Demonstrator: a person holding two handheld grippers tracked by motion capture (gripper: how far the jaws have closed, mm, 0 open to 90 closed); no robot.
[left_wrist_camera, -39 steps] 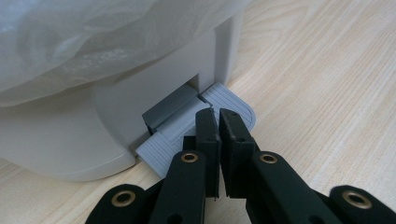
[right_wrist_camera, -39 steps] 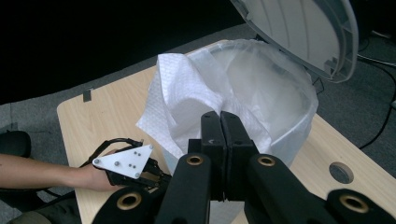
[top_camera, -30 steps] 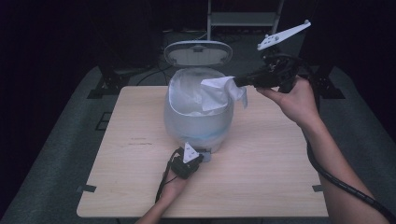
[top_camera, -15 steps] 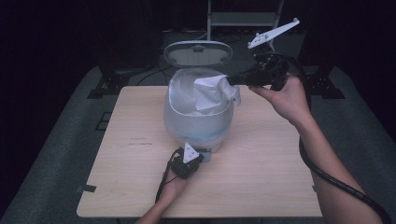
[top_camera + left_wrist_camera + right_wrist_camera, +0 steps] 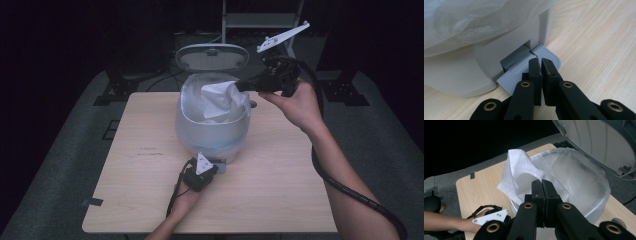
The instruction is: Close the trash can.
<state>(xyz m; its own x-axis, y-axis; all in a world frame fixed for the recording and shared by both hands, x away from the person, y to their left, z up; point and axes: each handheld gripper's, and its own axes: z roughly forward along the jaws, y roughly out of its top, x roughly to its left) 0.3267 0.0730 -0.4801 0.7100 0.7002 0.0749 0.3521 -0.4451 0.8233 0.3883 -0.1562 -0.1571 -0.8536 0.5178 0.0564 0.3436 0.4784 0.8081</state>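
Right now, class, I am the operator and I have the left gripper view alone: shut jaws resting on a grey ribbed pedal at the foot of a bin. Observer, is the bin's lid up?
Observer: Yes. In the high view the lid stands open behind the pedal bin.
Operator: What is the other gripper doing?
Observer: The right gripper is shut on a white paper towel, held over the bin's mouth.
Operator: Is the bin lined?
Observer: Yes. The right gripper view shows a clear plastic liner folded over the rim.
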